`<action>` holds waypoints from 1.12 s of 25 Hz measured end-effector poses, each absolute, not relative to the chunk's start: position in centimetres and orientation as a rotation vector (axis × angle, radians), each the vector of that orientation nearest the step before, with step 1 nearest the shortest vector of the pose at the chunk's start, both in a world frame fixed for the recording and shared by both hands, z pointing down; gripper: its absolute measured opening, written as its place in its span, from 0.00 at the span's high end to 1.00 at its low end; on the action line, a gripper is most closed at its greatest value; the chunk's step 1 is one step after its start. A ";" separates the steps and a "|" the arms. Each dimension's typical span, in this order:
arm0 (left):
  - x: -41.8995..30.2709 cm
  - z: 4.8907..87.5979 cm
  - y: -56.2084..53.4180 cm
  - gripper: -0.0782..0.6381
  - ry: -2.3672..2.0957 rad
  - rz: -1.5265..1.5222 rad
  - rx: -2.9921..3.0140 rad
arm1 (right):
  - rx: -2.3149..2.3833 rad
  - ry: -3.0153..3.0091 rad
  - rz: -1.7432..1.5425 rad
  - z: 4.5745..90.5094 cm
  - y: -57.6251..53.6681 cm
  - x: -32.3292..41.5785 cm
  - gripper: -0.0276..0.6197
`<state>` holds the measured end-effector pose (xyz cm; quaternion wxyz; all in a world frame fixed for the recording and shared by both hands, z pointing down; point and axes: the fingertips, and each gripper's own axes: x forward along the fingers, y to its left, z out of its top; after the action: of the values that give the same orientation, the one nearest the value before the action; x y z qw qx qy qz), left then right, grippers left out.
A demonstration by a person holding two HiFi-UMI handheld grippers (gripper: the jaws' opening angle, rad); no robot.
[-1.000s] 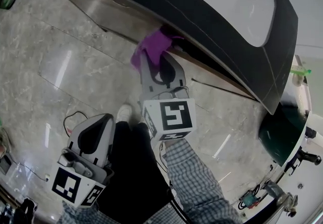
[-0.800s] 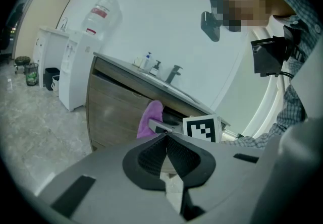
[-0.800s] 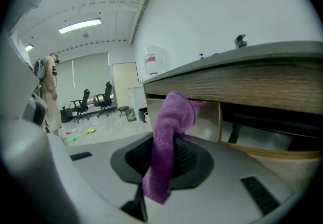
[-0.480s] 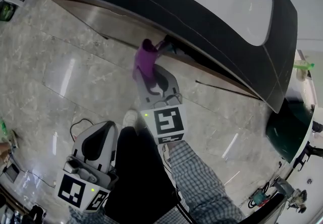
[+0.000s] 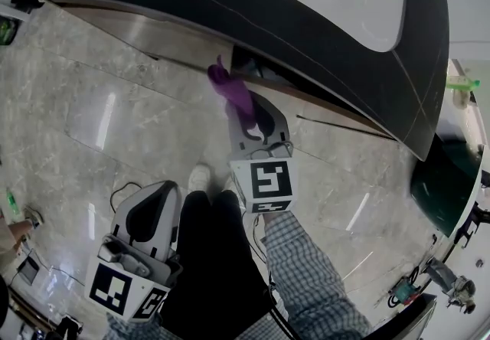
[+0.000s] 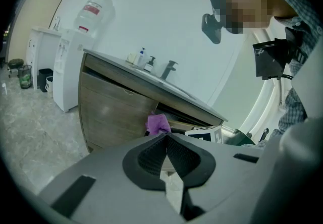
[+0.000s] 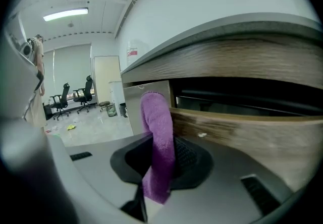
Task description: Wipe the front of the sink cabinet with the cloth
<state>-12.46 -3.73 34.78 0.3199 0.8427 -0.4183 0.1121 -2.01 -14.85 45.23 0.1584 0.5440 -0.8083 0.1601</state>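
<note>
My right gripper [image 5: 249, 116] is shut on a purple cloth [image 5: 232, 90], which it holds against the wood-grain front of the sink cabinet [image 5: 161, 38], just below the dark countertop. In the right gripper view the cloth [image 7: 158, 137] stands upright between the jaws of the right gripper [image 7: 160, 150], beside the dark gap above a drawer front [image 7: 242, 127]. My left gripper [image 5: 162, 190] hangs low near the person's legs, shut and empty. In the left gripper view, the left gripper [image 6: 166, 138] points at the cabinet [image 6: 111, 112] and the cloth [image 6: 158, 123].
A faucet [image 6: 169, 69] and soap bottles [image 6: 144, 60] stand on the counter. A white water dispenser [image 6: 75, 51] stands left of the cabinet. A dark green bin [image 5: 440, 185] stands right of it. A cable [image 5: 115, 178] lies on the marble floor. Office chairs [image 7: 75, 94] stand far off.
My right gripper has shifted the cloth a little along the cabinet front, and the cloth now shows narrower and upright. The left gripper stays low and shut.
</note>
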 end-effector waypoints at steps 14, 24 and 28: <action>-7.8 35.1 -3.7 0.88 -0.976 0.324 2.284 | 1.743 -2.225 0.451 45.0 -13.1 6.0 0.84; -4.4 35.1 -3.6 0.88 -0.892 0.344 2.330 | 1.818 -2.129 0.412 44.6 -10.8 12.2 0.84; -2.7 35.6 -3.6 0.88 -0.873 0.353 2.336 | 1.850 -2.100 0.422 45.0 -10.1 15.1 0.84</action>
<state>-2.73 -3.60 35.58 0.3065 0.8828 -0.3299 0.1334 15.09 -10.12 44.97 0.1550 0.6456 -0.7332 0.1474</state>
